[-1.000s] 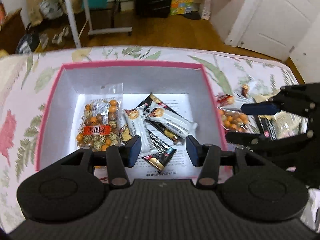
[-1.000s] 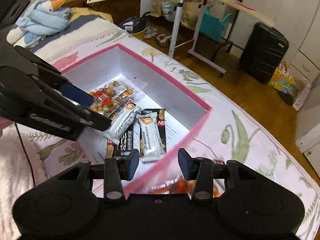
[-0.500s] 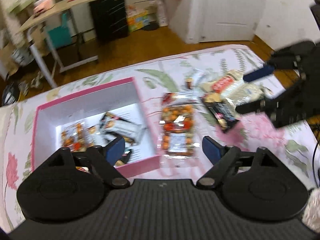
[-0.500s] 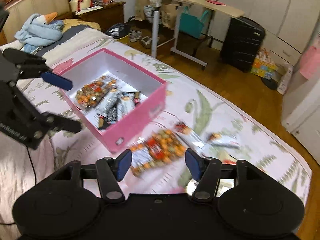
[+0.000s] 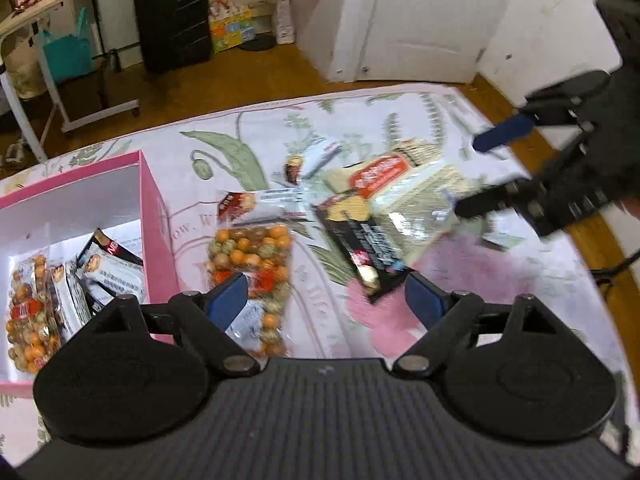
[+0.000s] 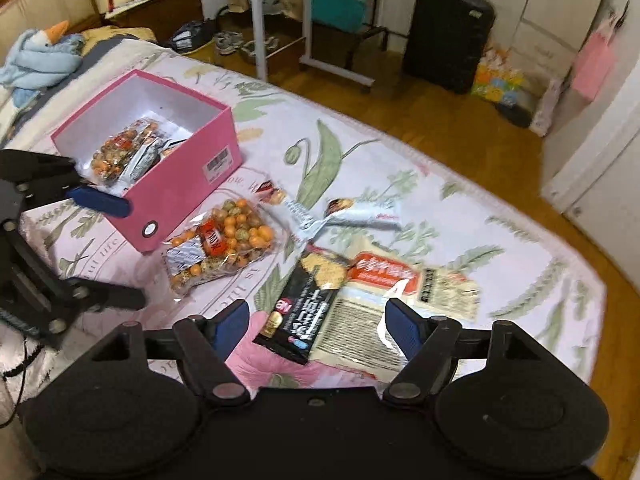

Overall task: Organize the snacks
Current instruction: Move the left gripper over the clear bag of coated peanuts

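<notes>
Both tongs empty, jaws just opened wide: left gripper (image 5: 326,294), right gripper (image 6: 316,322). Between right jaws: black foil snack bar (image 6: 304,312), overlapping clear crinkly cracker pack (image 6: 384,300). Pink cardboard box (image 6: 184,188) off left. Better: descend square, pinch bar's long edges only, avoid the pack underneath.

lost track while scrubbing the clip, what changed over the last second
Both grippers swung away from the pink cardboard box to the loose snacks on the floral bedspread. The left gripper now hangs by the clear bag of orange and green coated nuts, the right gripper over the black snack bar wrapper. Both sets of jaws have just been opening, nothing between them. Box and snacks stayed put.
</notes>
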`<state>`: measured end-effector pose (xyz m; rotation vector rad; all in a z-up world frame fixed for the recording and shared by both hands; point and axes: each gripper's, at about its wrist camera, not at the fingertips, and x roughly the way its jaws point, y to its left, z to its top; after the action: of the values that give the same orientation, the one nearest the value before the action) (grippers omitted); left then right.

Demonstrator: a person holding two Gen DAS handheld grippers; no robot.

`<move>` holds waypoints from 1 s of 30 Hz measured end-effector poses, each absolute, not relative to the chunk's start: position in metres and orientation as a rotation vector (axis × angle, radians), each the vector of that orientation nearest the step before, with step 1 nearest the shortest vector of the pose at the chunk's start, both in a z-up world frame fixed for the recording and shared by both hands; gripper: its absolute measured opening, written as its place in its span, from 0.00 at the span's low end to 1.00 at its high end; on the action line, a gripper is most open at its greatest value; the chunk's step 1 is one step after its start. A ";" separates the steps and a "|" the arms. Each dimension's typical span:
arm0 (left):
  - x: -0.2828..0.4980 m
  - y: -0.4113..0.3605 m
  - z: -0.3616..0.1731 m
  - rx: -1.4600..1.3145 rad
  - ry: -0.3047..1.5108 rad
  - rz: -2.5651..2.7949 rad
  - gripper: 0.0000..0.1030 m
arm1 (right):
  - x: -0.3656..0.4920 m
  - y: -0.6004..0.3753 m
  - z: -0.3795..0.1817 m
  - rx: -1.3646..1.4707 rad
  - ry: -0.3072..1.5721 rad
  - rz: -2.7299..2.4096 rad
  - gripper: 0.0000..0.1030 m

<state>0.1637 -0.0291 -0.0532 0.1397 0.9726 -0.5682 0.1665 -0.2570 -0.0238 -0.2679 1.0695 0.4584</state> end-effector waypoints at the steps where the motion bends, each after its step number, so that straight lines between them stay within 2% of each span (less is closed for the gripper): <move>1: 0.168 -0.034 -0.060 0.167 0.967 -0.552 0.81 | 0.166 -0.258 -0.034 -0.263 1.053 0.478 0.77; 8: 0.208 -0.049 -0.116 0.283 1.057 -0.482 0.68 | 0.157 -0.254 -0.098 -0.185 0.981 0.526 0.76; 14: 0.212 -0.043 -0.138 0.269 1.066 -0.443 0.56 | 0.154 -0.242 -0.111 -0.132 0.972 0.564 0.72; 16: 0.210 -0.041 -0.140 0.282 1.040 -0.403 0.46 | 0.152 -0.238 -0.114 -0.065 0.985 0.603 0.72; 18: 0.209 -0.038 -0.141 0.287 1.031 -0.396 0.23 | 0.148 -0.227 -0.120 -0.005 0.999 0.633 0.71; 20: 0.212 -0.036 -0.143 0.268 1.056 -0.402 0.18 | 0.143 -0.211 -0.129 0.020 0.998 0.662 0.69; 22: 0.214 -0.032 -0.144 0.227 1.083 -0.419 0.18 | 0.141 -0.193 -0.141 0.037 1.004 0.677 0.67; 25: 0.216 -0.029 -0.146 0.187 1.097 -0.430 0.18 | 0.145 -0.173 -0.158 0.096 1.025 0.667 0.57; 27: 0.218 -0.026 -0.147 0.163 1.107 -0.431 0.18 | 0.151 -0.167 -0.169 0.148 1.053 0.643 0.43; 28: 0.219 -0.024 -0.148 0.149 1.113 -0.431 0.18 | 0.154 -0.165 -0.173 0.158 1.078 0.627 0.20; 30: 0.219 -0.022 -0.148 0.128 1.118 -0.434 0.18 | 0.155 -0.167 -0.174 0.190 1.094 0.622 0.17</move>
<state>0.2193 -0.0218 -0.1477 0.1278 1.1184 -0.4338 0.1555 -0.1667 -0.1743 0.1899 1.0942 0.6222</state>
